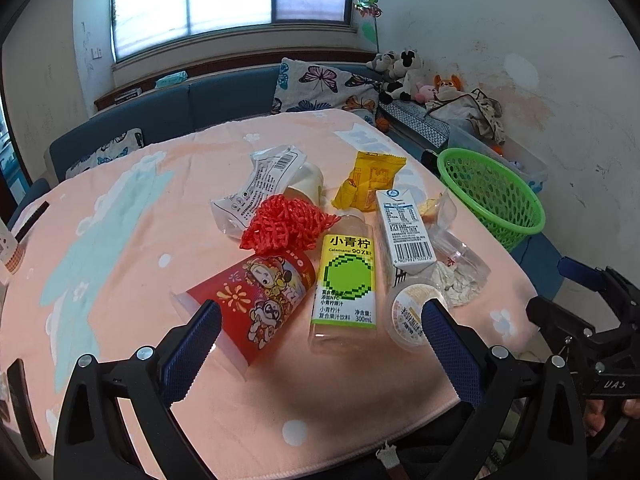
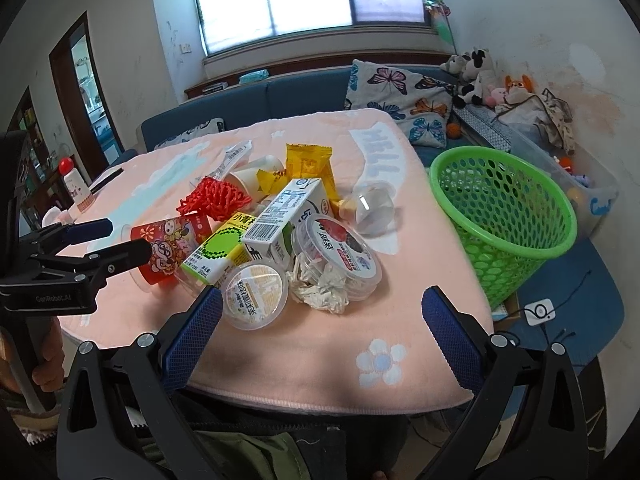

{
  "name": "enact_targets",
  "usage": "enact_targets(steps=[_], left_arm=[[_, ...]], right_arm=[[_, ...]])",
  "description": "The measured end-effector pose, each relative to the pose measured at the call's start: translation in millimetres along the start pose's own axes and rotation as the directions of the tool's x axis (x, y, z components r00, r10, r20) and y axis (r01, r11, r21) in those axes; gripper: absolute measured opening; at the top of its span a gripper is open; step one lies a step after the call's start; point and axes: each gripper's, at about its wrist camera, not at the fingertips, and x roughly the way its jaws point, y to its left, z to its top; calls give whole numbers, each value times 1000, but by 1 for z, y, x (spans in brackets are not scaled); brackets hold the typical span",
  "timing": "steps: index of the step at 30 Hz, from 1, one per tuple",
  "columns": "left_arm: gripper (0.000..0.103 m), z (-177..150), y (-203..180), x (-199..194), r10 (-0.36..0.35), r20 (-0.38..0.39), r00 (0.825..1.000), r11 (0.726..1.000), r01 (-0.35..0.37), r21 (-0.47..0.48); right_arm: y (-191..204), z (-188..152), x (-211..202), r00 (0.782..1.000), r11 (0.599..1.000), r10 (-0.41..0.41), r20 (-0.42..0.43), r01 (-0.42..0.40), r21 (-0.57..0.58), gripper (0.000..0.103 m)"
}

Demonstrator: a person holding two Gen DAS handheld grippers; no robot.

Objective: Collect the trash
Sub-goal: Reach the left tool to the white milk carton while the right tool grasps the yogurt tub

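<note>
While both tools hang over the near edge of the counter (image 1: pixel 120 216), each one has its two blue fingers spread wide apart and holds nothing. The left tool (image 1: pixel 320 344) points at the pile of trash, with the red cup (image 1: pixel 256 304) just past its left finger. The cup lies on its side, its open mouth toward the tool and its long way running up to the right. One clear juice bottle (image 1: pixel 346 280) lies beside it, with its cap end pointing away. One white milk carton (image 1: pixel 404 232) lies next to the bottle, pointing the same way. One small round tub (image 1: pixel 412 312) sits by the left tool's right finger. The right tool (image 2: pixel 322 332) is level, low and near that tub too. One red net (image 1: pixel 286 222), one yellow bag (image 1: pixel 366 180) and one green basket (image 2: pixel 508 220) are farther out. The basket stands to the right, off the counter.
</note>
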Motion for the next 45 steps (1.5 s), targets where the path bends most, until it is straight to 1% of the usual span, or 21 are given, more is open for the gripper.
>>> enact_targets(steps=[5,11,15,20,23,26,30,35,40,45], left_arm=[[97,6,-3,9,1,-6,1000,1000,-1,11],[97,12,1,20,1,-25,1000,1000,-1,0],[97,18,8,29,-7,-32,999,1000,7,-9],[97,20,9,44,-23,-58,998,1000,22,-11],[97,22,10,49,-29,-60,998,1000,28,-6],[97,23,13,51,-41,-67,997,999,40,-11],[97,29,17,54,-53,-68,996,998,51,-19],[97,31,18,60,-76,-82,994,997,75,-26],[97,33,16,65,-95,-100,990,995,95,-9],[97,42,13,68,-113,-107,988,993,115,10]], right_arm=[[-3,4,7,1000,1000,1,-10,-1,0,99],[-7,9,18,1000,1000,-2,-27,2,-2,99],[-12,12,26,999,1000,-6,-41,6,4,99],[-21,14,36,998,1000,-10,-57,11,16,99],[-22,13,43,997,1000,-17,-73,17,-6,99],[-27,13,52,995,1000,23,-97,-22,12,98],[-30,16,63,992,998,55,-117,-53,15,97],[-38,16,79,982,995,100,-158,-95,38,97],[-53,21,97,956,973,215,-198,-193,123,97],[-58,26,109,946,967,238,-222,-209,148,97]])
